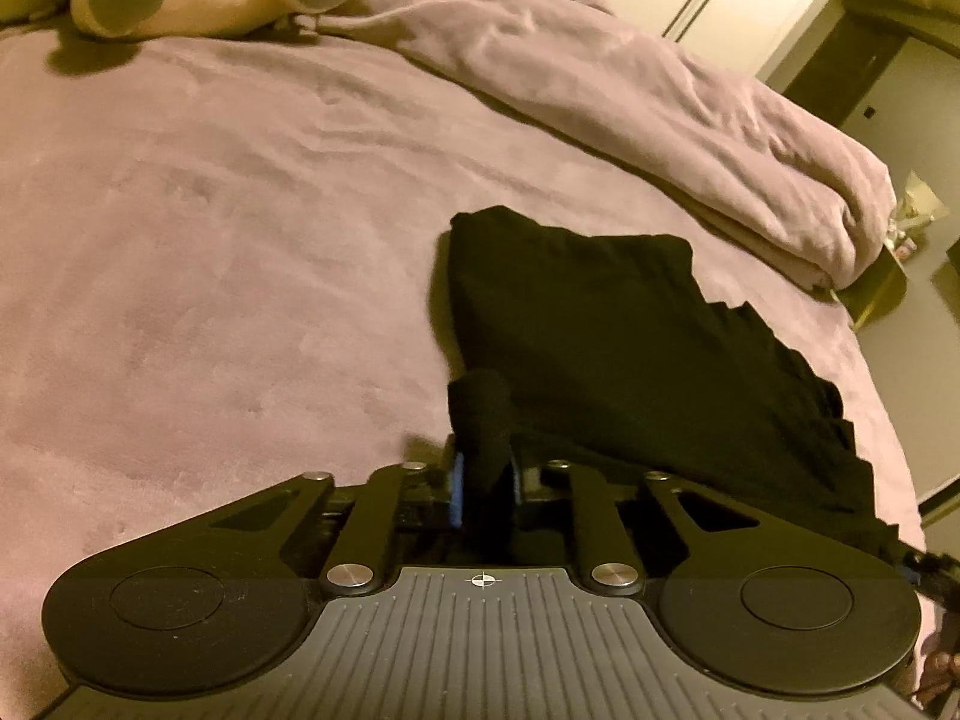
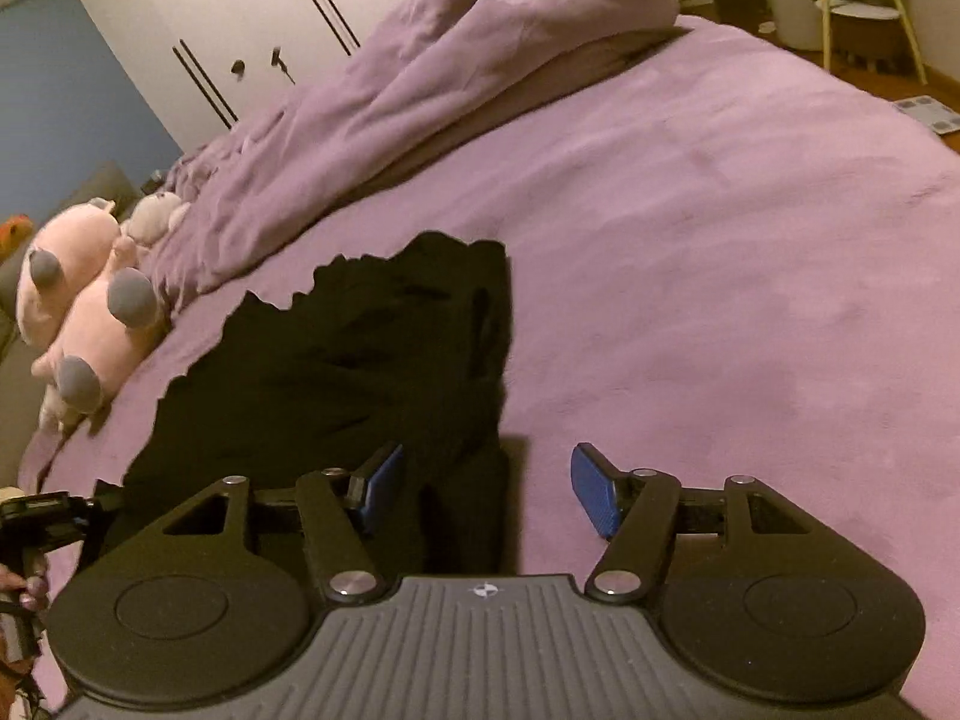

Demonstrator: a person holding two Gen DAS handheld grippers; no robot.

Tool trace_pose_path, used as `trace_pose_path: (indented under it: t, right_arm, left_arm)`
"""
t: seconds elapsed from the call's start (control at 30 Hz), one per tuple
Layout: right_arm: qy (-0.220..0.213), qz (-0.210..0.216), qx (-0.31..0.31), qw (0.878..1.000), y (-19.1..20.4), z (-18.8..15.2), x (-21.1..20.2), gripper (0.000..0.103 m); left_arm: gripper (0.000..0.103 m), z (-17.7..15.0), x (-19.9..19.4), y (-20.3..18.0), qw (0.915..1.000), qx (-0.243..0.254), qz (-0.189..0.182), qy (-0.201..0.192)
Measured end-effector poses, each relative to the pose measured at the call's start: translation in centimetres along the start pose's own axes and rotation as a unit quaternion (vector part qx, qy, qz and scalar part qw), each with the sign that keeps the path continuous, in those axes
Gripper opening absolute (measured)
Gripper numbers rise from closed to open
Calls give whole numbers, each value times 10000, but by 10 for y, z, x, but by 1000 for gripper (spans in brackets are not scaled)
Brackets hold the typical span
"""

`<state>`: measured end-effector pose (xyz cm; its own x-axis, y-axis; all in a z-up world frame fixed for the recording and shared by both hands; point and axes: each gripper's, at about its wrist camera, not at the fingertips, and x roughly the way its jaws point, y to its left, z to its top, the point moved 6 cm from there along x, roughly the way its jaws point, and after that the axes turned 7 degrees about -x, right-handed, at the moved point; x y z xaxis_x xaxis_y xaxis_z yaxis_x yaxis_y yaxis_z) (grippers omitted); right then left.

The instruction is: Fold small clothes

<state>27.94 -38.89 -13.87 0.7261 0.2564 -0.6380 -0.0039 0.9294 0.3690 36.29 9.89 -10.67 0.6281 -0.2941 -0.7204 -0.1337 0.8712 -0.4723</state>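
Black garment (image 1: 606, 330) lies rumpled, left gripper (image 1: 483, 480) pinching its corner, right gripper (image 2: 486, 486) spread wide.

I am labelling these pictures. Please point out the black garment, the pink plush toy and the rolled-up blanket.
black garment (image 1: 576, 312): left wrist view, middle of the flat cloth.
pink plush toy (image 2: 90, 324): right wrist view, on its pink body.
rolled-up blanket (image 1: 690, 120): left wrist view, on its upper folds.
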Motion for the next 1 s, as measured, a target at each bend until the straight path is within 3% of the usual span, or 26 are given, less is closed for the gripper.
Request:
trace_pose_path:
  t: [0.1,0.2,0.23,0.43,0.53,0.63,1.0]
  right_arm:
    - [4,51,-136,9999,6,2,8,18]
    - [-143,-59,-501,9986,19,1,2,13]
    - [-183,-109,-595,9980,22,2,-4,4]
    - [-650,18,-714,9953,36,15,-46,3]
    - [-846,109,-832,9929,46,27,-57,3]
    - [-902,149,-801,9926,52,33,-55,3]
    - [-989,-122,-870,9912,62,49,-41,3]
  left_arm:
    - [11,1,-4,-5,9998,162,6,-77]
    - [10,3,-11,-4,9998,106,-41,-145]
    - [10,4,-15,-4,9998,111,-55,-176]
    - [8,14,-41,-18,9985,251,-210,-431]
    - [8,18,-45,-24,9983,350,-82,-453]
    - [8,18,-42,-24,9982,363,151,-447]
    - [8,37,-48,-50,9942,736,277,-737]
